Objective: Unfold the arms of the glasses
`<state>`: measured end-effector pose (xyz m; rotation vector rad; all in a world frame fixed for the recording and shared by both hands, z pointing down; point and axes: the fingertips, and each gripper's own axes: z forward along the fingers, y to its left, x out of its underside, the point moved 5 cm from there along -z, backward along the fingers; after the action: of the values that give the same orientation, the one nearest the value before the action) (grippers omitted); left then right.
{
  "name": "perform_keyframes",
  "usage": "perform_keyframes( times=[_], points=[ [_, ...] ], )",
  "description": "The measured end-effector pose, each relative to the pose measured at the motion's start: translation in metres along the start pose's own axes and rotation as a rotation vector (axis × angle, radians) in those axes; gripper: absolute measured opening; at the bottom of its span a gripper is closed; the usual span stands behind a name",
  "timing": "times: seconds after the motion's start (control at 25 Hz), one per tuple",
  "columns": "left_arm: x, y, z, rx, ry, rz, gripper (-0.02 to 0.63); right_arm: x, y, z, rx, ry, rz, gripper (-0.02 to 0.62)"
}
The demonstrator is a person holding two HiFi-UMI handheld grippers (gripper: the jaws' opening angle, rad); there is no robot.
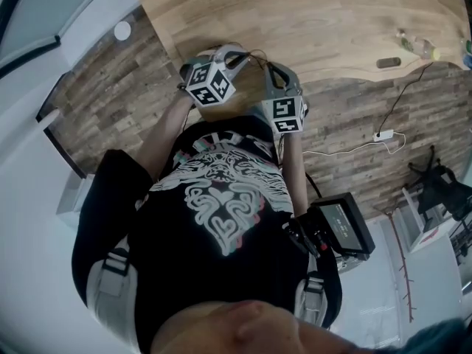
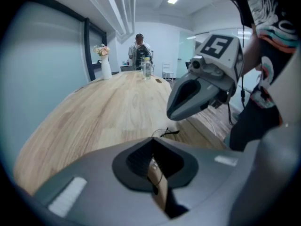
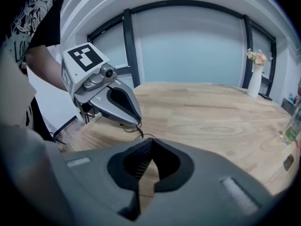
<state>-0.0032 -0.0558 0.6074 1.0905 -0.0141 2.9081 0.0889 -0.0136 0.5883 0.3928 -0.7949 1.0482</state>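
Note:
The glasses (image 2: 168, 133) are thin, black and wire-framed, and lie low over the near edge of the wooden table (image 1: 317, 13), between my two grippers. My left gripper (image 2: 153, 140) is shut, and a thin black wire of the frame runs through the slit between its jaws. In the right gripper view the left gripper (image 3: 136, 120) stands over the glasses (image 3: 140, 134). My right gripper (image 3: 151, 141) is shut, its tip just short of the wire loop, with nothing seen inside its jaws. In the head view the left gripper (image 1: 240, 56) and right gripper (image 1: 274, 76) are close together; the glasses are barely visible there.
A white vase of flowers (image 2: 106, 66) and a clear bottle (image 2: 147, 68) stand at the table's far end, where a person (image 2: 139, 51) is. A small dark object (image 1: 389, 63) lies near the table edge. A white power strip (image 1: 383, 135) and cable lie on the floor.

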Motion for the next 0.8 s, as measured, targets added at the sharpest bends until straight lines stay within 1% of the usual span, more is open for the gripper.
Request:
perform_keyframes(
  times=[0.08, 0.16, 0.2, 0.24, 0.32, 0.36, 0.6, 0.8],
  points=[
    [0.000, 0.000, 0.002, 0.012, 0.010, 0.037, -0.011, 0.001, -0.001, 0.003, -0.006, 0.014, -0.011, 0.002],
    [-0.001, -0.001, 0.004, 0.042, 0.021, 0.050, -0.010, -0.001, -0.003, 0.004, -0.008, 0.021, -0.025, 0.002],
    [-0.001, -0.002, 0.005, 0.061, 0.026, 0.049, 0.019, -0.001, -0.004, 0.005, -0.011, 0.019, -0.025, 0.002],
    [-0.002, -0.002, 0.007, 0.076, 0.030, 0.048, 0.034, -0.001, -0.004, 0.006, -0.017, 0.016, -0.020, 0.003],
    [-0.003, -0.003, 0.007, 0.097, 0.038, 0.054, 0.051, 0.000, -0.002, 0.008, -0.032, 0.023, -0.009, 0.040],
    [-0.004, -0.004, 0.008, 0.107, 0.043, 0.060, 0.061, 0.001, -0.001, 0.008, -0.037, 0.031, -0.006, 0.041],
    [-0.009, -0.008, 0.014, 0.155, 0.080, 0.133, 0.063, 0.001, 0.000, 0.008, -0.036, 0.028, 0.000, 0.041],
    [-0.009, -0.013, 0.022, 0.212, 0.126, 0.167, 0.061, 0.001, -0.002, 0.005, -0.029, 0.036, 0.002, 0.041]
  ],
)
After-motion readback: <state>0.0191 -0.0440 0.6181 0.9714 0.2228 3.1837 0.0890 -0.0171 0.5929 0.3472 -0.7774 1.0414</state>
